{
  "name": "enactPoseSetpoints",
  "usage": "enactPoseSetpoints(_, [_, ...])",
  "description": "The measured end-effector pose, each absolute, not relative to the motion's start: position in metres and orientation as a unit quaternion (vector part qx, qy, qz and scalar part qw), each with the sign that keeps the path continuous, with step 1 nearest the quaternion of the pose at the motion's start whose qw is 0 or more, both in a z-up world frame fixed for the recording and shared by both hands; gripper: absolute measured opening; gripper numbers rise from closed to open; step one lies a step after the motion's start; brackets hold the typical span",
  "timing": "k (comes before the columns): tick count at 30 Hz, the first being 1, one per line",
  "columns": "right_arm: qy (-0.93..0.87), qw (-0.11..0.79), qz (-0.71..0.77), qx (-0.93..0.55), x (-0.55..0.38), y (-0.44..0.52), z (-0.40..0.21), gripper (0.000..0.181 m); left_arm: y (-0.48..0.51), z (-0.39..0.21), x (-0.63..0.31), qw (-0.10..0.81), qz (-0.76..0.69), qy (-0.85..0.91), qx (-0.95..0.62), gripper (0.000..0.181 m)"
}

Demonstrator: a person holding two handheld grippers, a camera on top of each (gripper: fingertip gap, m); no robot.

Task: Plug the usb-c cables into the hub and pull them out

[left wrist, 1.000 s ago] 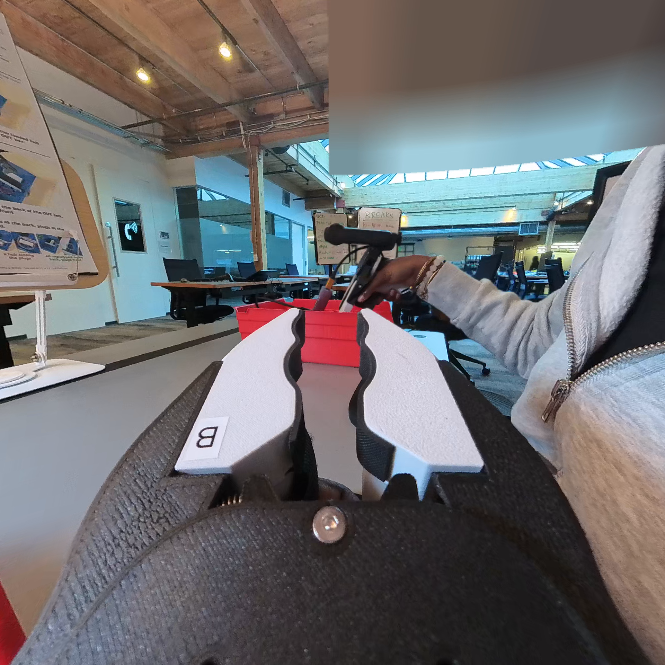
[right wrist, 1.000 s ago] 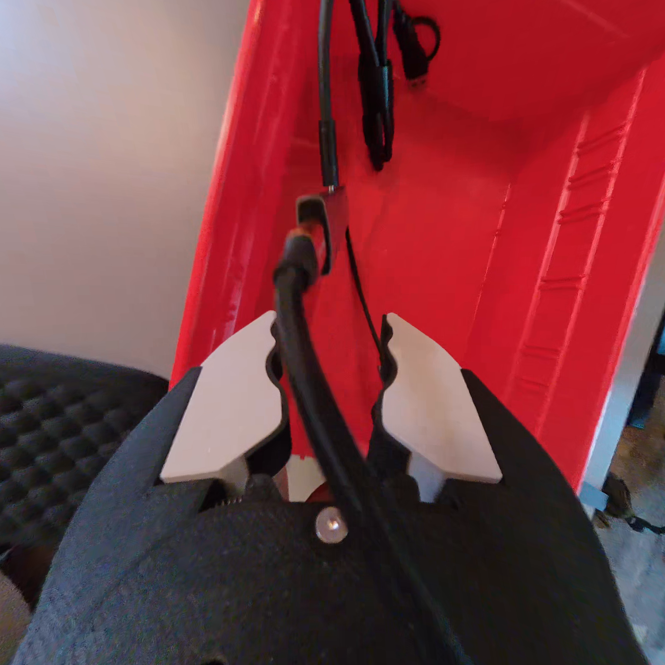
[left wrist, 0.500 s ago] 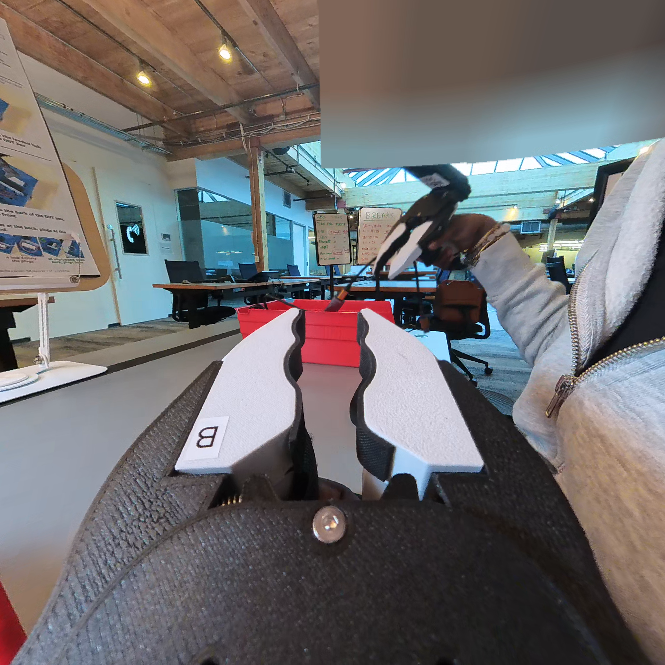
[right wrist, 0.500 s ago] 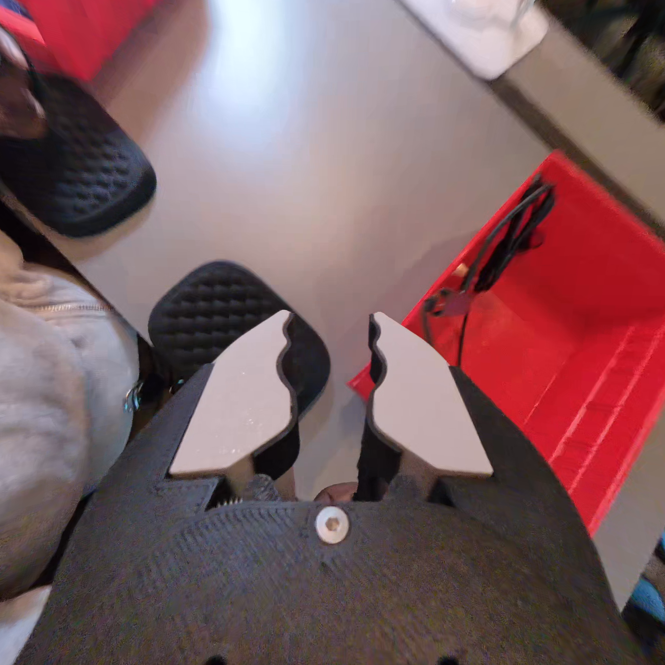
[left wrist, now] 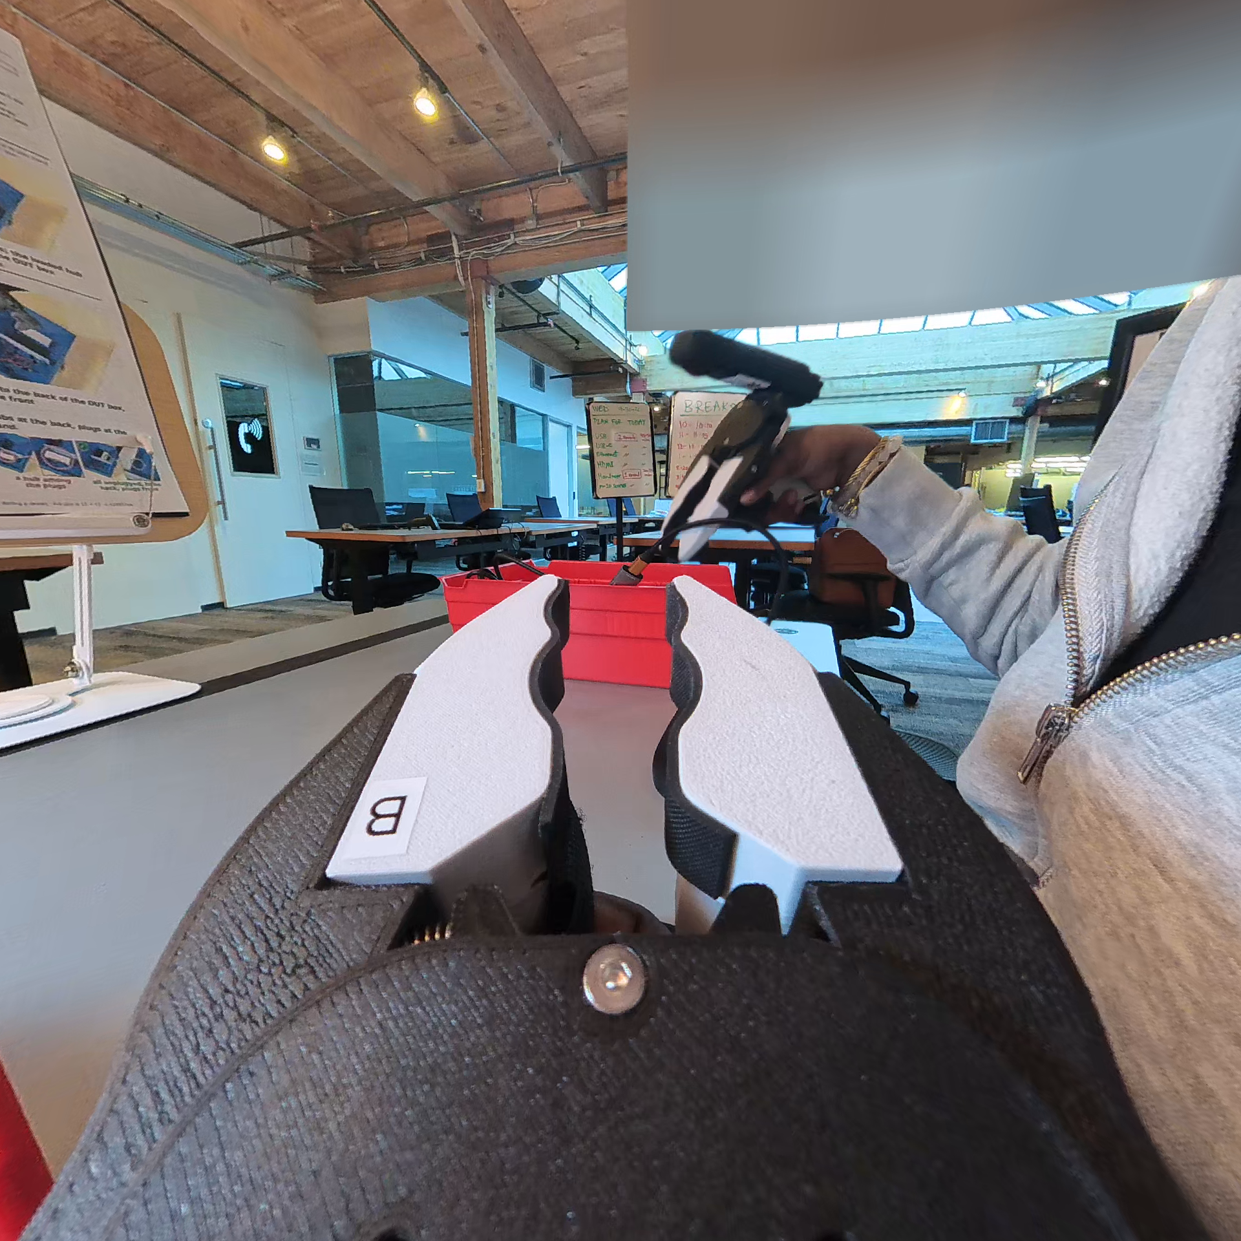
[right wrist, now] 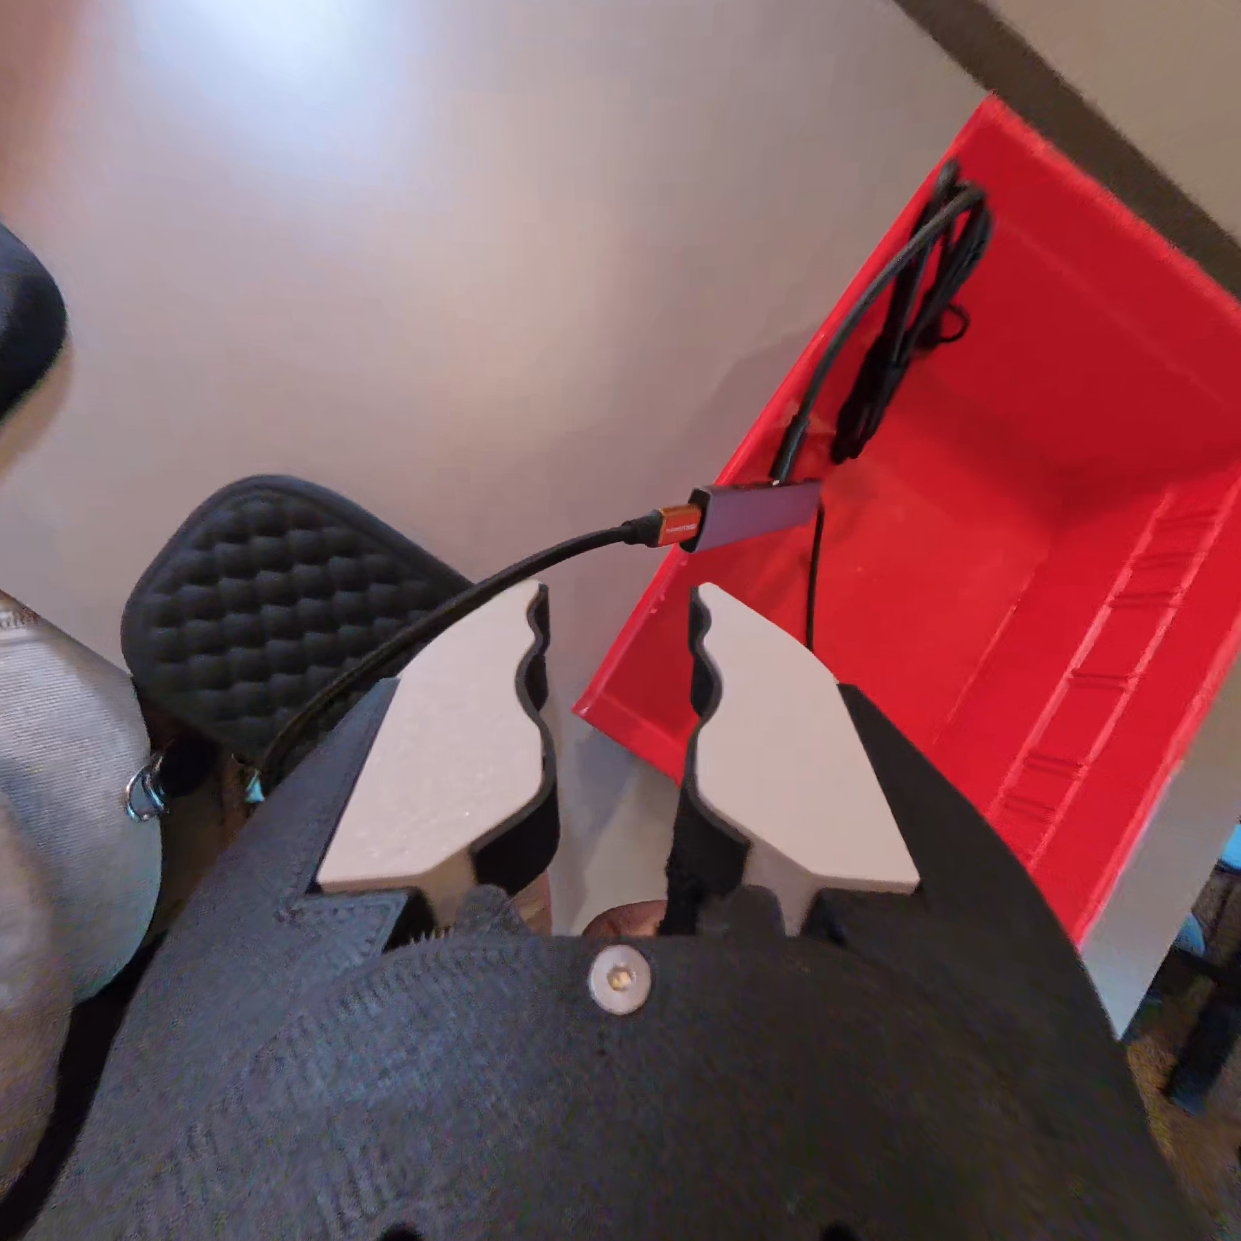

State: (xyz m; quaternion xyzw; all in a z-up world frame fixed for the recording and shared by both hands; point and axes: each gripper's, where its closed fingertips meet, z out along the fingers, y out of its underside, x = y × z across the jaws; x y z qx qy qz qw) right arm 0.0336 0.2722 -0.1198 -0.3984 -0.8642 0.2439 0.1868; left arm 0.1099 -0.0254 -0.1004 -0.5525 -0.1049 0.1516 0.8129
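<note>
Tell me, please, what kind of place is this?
Probably an open-plan office: rows of desks with office chairs, handwritten whiteboards on stands, and glass-walled rooms under a wooden ceiling.

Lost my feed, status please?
Both grippers, left and right, open, empty. Hub on red bin rim, orange-plug cable plugged in, draped over right gripper.

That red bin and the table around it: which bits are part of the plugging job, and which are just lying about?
Part of the job:
hub
orange-tipped cable
black cable bundle
red bin

Just lying about:
sign stand
whiteboards
office chairs
</note>
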Motion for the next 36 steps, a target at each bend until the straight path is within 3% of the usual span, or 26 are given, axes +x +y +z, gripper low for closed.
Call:
enactPoseSetpoints(5, [-0.844, 0.322, 0.252, -0.347, 0.019, 0.290, -0.084, 0.048, -0.027, -0.100, 0.109, 0.815, 0.149, -0.108, -0.549, 0.027])
enactPoseSetpoints(8, [-0.868, 0.369, 0.211, -0.257, 0.009, 0.295, -0.111, 0.043, -0.027, -0.099, 0.110, 0.815, 0.153, -0.106, -0.548, 0.027])
enactPoseSetpoints(11, [-0.840, 0.399, 0.290, -0.227, -0.006, 0.285, -0.123, 0.038, -0.027, -0.099, 0.109, 0.816, 0.154, -0.109, -0.547, 0.027])
enactPoseSetpoints(15, [-0.830, 0.398, 0.315, -0.231, -0.021, 0.282, -0.138, 0.037, -0.028, -0.099, 0.107, 0.816, 0.152, -0.115, -0.545, 0.027])
enactPoseSetpoints(17, [-0.815, 0.419, 0.336, -0.218, -0.029, 0.279, -0.131, 0.013, -0.028, -0.099, 0.106, 0.817, 0.150, -0.117, -0.545, 0.027])
enactPoseSetpoints(19, [-0.785, 0.440, 0.370, -0.231, -0.038, 0.282, -0.111, 0.010, -0.029, -0.099, 0.106, 0.818, 0.147, -0.120, -0.543, 0.027])
enactPoseSetpoints(25, [-0.728, 0.374, 0.423, -0.389, -0.065, 0.334, -0.055, 0.008, -0.030, -0.099, 0.105, 0.819, 0.146, -0.123, -0.541, 0.027])
enactPoseSetpoints(27, [-0.741, 0.307, 0.390, -0.453, -0.067, 0.355, -0.054, 0.009, -0.030, -0.099, 0.105, 0.820, 0.146, -0.123, -0.540, 0.027])
enactPoseSetpoints(30, [-0.800, 0.301, 0.260, -0.449, -0.069, 0.387, -0.066, 0.009, -0.030, -0.098, 0.105, 0.820, 0.145, -0.122, -0.539, 0.027])
enactPoseSetpoints(33, [-0.833, 0.393, 0.106, -0.374, -0.088, 0.413, -0.086, 0.009, -0.030, -0.098, 0.105, 0.820, 0.145, -0.123, -0.539, 0.027])
enactPoseSetpoints(36, [-0.819, 0.473, 0.135, -0.295, -0.107, 0.389, -0.100, 0.009, -0.030, -0.099, 0.105, 0.820, 0.146, -0.124, -0.540, 0.027])
